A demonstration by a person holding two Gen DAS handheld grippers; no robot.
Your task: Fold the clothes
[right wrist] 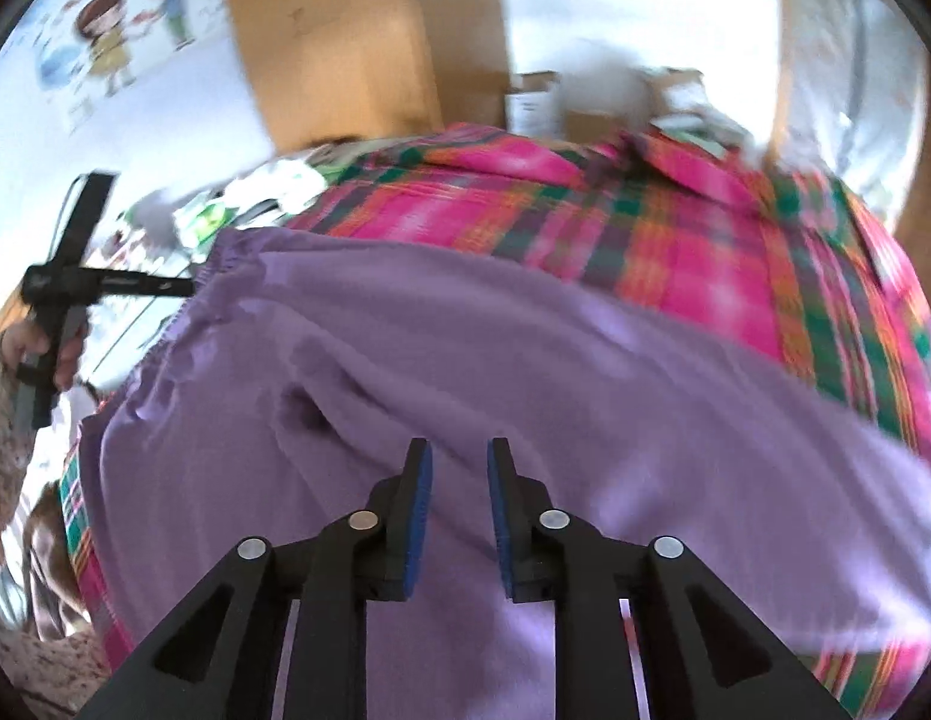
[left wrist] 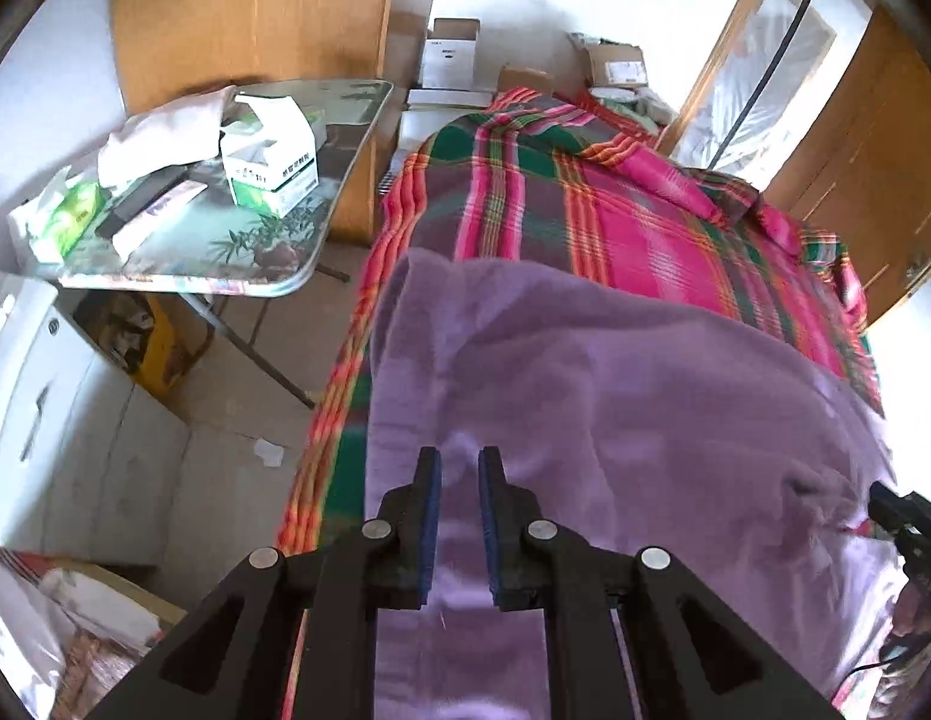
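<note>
Over purple garment [left wrist: 615,420] on bed [left wrist: 585,192]: both hand-held grippers, left [left wrist: 459,468] and right [right wrist: 459,459], hovering apart, gripping nothing. Be pinching waistband corners, probably elastic edge; view blurred.

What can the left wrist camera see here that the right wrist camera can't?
Only the left wrist view shows the folding table beside the bed, with a green-and-white box on it, and a white cabinet on the floor.

Only the right wrist view shows the cartoon wall picture and a hand holding the other tool.

Both show the purple garment spread over the plaid bedspread, with each tool's fingers slightly apart just above it: left gripper, right gripper.
</note>
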